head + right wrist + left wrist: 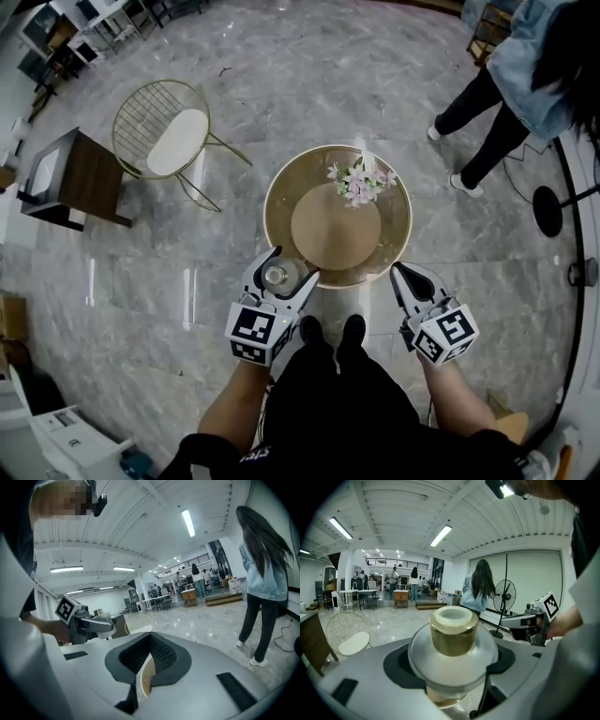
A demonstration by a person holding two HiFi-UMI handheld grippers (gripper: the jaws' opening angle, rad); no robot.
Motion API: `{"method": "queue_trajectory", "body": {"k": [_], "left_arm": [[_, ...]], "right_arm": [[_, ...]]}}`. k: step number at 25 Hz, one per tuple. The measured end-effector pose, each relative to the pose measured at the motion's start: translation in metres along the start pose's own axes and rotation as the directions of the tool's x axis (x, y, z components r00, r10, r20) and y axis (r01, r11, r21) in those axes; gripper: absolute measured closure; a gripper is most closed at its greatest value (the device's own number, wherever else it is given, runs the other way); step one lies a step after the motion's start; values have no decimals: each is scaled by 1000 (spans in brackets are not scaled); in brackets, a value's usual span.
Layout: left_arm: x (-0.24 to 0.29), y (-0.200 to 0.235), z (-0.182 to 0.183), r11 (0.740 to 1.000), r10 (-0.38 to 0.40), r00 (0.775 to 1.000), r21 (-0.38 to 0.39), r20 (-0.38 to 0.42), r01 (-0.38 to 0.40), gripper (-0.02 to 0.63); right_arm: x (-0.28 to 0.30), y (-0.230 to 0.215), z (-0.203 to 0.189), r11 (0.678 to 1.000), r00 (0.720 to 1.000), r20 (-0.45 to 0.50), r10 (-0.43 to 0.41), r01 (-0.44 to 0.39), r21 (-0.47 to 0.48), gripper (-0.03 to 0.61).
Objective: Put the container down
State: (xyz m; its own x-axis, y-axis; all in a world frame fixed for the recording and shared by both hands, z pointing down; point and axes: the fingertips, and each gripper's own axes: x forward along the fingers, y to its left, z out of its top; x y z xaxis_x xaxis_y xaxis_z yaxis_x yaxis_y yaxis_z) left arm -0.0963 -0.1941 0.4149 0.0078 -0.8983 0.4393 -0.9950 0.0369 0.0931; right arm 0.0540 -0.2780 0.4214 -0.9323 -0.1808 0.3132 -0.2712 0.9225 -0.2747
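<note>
Release so near the rim of the round brown bench (pixel 394 234) could topple the clear gold-necked glass container (pixel 453 634) pinched by left gripper (pixel 292 263) fingers; right gripper (pixel 146 660) fingers pressed together.

We see the container (pixel 453 637) as a small rounded jar of clear glass, with a gold band round its neck and a pale cap on top. It stands upright, clamped by its belly between the jaws of the left gripper (pixel 291 267), at the near left rim of the round table (pixel 398 234) (whether its base touches the tabletop, we cannot tell).
</note>
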Motion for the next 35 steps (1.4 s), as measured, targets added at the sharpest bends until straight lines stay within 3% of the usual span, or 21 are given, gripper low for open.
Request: {"method": "queue_trajectory", "body": {"k": [8, 15, 25, 35], "left_arm": [[41, -27, -17, 997, -74, 997, 22, -17, 74, 272], [92, -53, -60, 989, -140, 989, 45, -57, 143, 272], [184, -58, -122, 994, -99, 991, 40, -95, 103, 272], [252, -62, -198, 993, -108, 986, 28, -128, 113, 272]], "right_arm": [[-15, -21, -8, 998, 998, 25, -64, 63, 25, 565], [-25, -67, -58, 987, 988, 3, -154, 154, 43, 565], [13, -132, -112, 996, 996, -30, -86, 87, 22, 565], [52, -182, -198, 992, 992, -61, -115, 118, 52, 565]]}}
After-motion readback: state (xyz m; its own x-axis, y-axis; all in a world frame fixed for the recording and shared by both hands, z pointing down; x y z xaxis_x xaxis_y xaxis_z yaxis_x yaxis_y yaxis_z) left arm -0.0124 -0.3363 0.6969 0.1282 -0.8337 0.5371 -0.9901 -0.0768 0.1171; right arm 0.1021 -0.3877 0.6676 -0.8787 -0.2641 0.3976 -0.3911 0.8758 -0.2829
